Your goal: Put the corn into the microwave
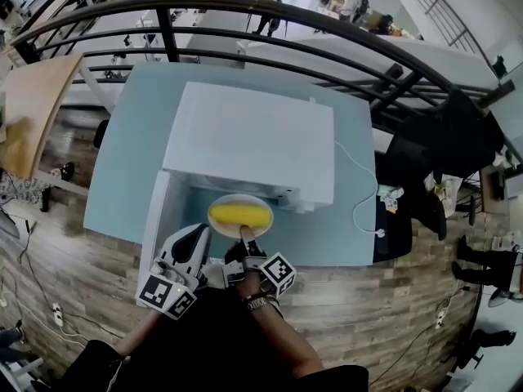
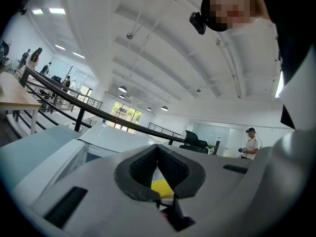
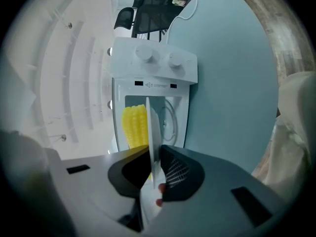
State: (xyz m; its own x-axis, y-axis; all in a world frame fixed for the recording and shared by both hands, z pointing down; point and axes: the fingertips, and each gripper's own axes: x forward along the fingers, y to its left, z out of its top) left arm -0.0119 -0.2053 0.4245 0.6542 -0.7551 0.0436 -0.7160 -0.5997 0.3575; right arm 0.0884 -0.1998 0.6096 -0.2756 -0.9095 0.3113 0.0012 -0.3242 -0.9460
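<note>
Corn at the microwave's mouth: a cob of yellow corn (image 1: pixel 239 215) lies on a white plate (image 1: pixel 239 197), carried level at the open front of a white microwave (image 1: pixel 253 137) that stands on a pale blue counter (image 1: pixel 122 162). The right gripper (image 1: pixel 245 233) has its fingers clamped on the plate's near rim. In the right gripper view the plate shows edge-on between the pads, with the cob lying on its upper face. Gripping the rim rather than the cob looks deliberate, since it lets plate and corn go in together, and the far edge can lead into the cavity while the gripper stays outside.

The door (image 1: pixel 155 219) is swung wide to the left, so the opening is clear and the plate has a straight path in. The left gripper (image 1: pixel 200 233) hangs just beside the right one, by the door. Its fingers are closed together on nothing, and the left gripper view shows only a sliver of yellow beyond them. It is probably waiting there to push the door shut once the plate is set down.

The plate appears to be at the threshold, not yet resting on the cavity floor. The job seems well along, with the slide inward and the release yet to come. Tipping the plate is the likely risk, because the cob is round and could roll.
</note>
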